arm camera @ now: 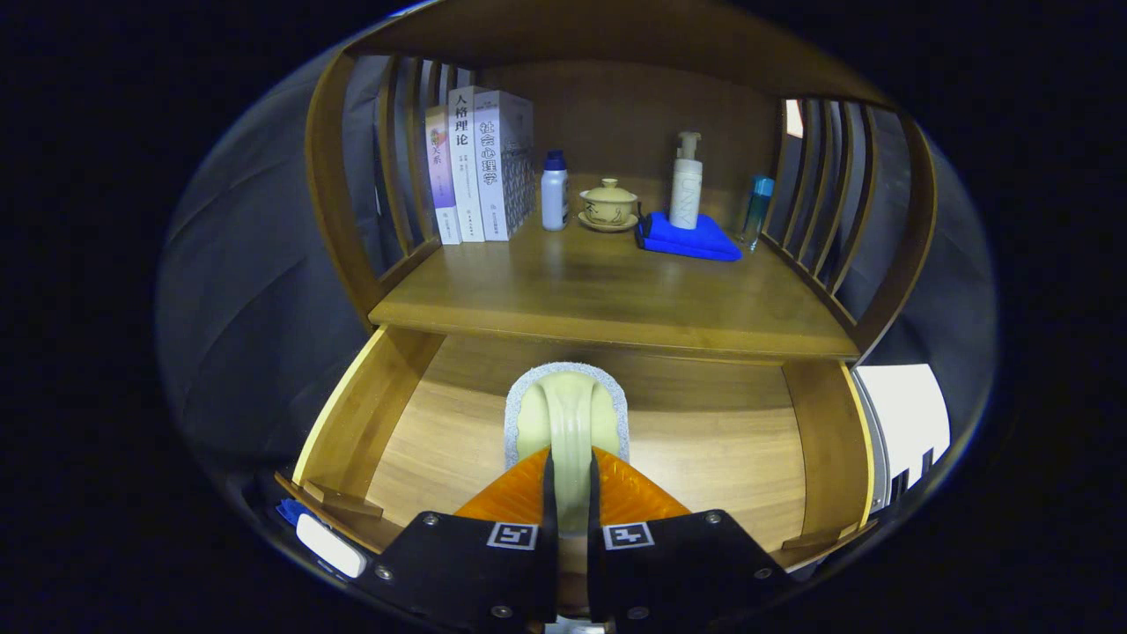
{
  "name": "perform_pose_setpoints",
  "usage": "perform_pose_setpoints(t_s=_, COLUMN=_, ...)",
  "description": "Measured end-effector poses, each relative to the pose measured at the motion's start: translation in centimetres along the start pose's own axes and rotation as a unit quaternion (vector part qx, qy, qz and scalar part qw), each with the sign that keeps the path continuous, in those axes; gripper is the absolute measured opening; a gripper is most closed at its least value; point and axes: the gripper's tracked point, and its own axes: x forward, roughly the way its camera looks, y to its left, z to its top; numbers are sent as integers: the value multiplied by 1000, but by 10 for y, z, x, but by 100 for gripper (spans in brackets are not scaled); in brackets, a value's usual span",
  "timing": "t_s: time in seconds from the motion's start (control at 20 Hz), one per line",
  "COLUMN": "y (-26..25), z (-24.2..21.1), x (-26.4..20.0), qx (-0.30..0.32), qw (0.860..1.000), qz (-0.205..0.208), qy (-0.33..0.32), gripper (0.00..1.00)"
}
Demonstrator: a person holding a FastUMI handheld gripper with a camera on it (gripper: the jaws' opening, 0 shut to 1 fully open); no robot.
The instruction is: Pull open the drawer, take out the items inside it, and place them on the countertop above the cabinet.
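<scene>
The wooden drawer (704,449) stands pulled open below the countertop (599,299). My gripper (570,475) is over the drawer's middle, shut on the arched handle of a pale green brush with a grey pad rim (568,409). The handle runs straight between the two fingers (511,493), and the brush's pad faces away from me. I cannot tell whether the brush rests on the drawer floor or hangs just above it. The bare drawer floor shows on both sides of it.
On the countertop, at the back, stand three books (480,167), a white bottle with a blue cap (554,192), a lidded tea cup on a saucer (607,204), a pump bottle (686,183) on a folded blue cloth (691,239), and a slim teal bottle (755,211). Slatted side rails flank the shelf.
</scene>
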Motion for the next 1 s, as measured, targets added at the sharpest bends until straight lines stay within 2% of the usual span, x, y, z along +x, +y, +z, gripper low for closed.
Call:
perform_pose_setpoints(t_s=0.25, y=3, z=49, x=-11, qx=-20, qw=999, qz=-16, qy=-37, gripper=13)
perform_pose_setpoints(t_s=0.5, y=-6, z=115, x=5, qx=-26, qw=996, qz=-32, qy=-74, gripper=13)
perform_pose_setpoints(t_s=0.7, y=-25, z=139, x=43, qx=-15, qw=996, qz=-48, qy=-70, gripper=13)
perform_pose_setpoints(t_s=0.9, y=-37, z=138, x=90, qx=0, qw=998, qz=-48, qy=-42, gripper=13)
perform_pose_setpoints(t_s=1.0, y=-43, z=147, x=106, qx=12, qw=998, qz=-44, qy=-49, gripper=13)
